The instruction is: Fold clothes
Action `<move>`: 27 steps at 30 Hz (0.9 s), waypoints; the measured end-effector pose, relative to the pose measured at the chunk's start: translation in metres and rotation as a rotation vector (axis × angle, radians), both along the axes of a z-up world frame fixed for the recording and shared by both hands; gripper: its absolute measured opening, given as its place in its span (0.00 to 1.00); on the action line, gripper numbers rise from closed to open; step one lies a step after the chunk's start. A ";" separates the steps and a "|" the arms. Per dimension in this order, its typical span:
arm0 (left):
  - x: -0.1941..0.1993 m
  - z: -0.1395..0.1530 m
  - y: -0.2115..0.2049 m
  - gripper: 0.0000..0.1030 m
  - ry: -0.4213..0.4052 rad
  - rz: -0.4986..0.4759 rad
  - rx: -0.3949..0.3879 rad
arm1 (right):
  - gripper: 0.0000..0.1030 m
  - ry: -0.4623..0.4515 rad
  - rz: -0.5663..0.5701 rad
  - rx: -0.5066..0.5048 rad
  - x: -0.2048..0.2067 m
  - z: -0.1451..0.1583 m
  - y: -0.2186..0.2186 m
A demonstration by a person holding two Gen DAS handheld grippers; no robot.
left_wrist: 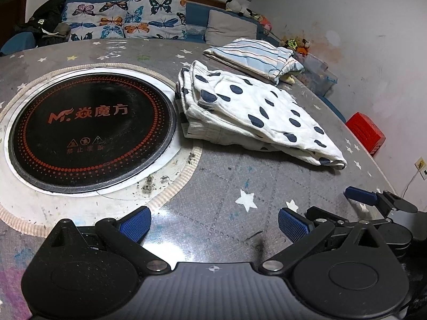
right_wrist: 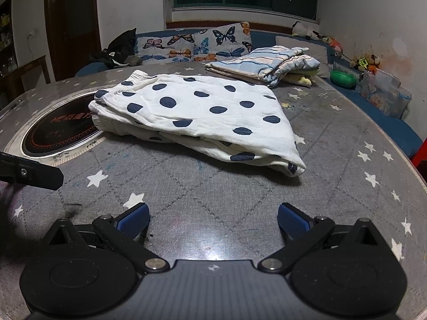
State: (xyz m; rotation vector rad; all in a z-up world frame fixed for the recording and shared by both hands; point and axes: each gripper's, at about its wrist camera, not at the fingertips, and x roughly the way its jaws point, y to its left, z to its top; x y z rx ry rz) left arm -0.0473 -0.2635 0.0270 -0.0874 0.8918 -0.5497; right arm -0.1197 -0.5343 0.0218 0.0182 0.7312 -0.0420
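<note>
A white garment with dark blue dots (left_wrist: 253, 112) lies folded on the grey star-patterned table cover (left_wrist: 226, 186), beside the round black hob. It also shows in the right wrist view (right_wrist: 202, 114). A folded blue-striped garment (left_wrist: 253, 56) lies behind it, seen too in the right wrist view (right_wrist: 267, 64). My left gripper (left_wrist: 214, 225) is open and empty, low over the table in front of the dotted garment. My right gripper (right_wrist: 213, 222) is open and empty, also short of the garment; it also shows at the right edge of the left wrist view (left_wrist: 373, 200).
A round black induction hob (left_wrist: 90, 130) is set into the table at the left. A butterfly pillow (left_wrist: 125, 18) and a sofa lie behind. A red box (left_wrist: 365, 133), a clear bin (right_wrist: 384, 93) and a green case (right_wrist: 343, 78) stand at the right.
</note>
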 end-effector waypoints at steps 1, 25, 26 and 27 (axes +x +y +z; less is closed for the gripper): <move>0.000 0.000 0.000 1.00 0.000 0.000 0.000 | 1.00 -0.001 -0.001 0.000 0.000 0.000 0.000; -0.002 -0.001 -0.005 1.00 -0.014 -0.002 0.030 | 1.00 -0.016 -0.007 0.000 -0.002 -0.001 0.001; -0.002 -0.001 -0.005 1.00 -0.015 -0.002 0.031 | 1.00 -0.018 -0.008 0.001 -0.002 -0.001 0.001; -0.002 -0.001 -0.005 1.00 -0.016 -0.002 0.031 | 1.00 -0.019 -0.009 0.001 -0.002 -0.002 0.001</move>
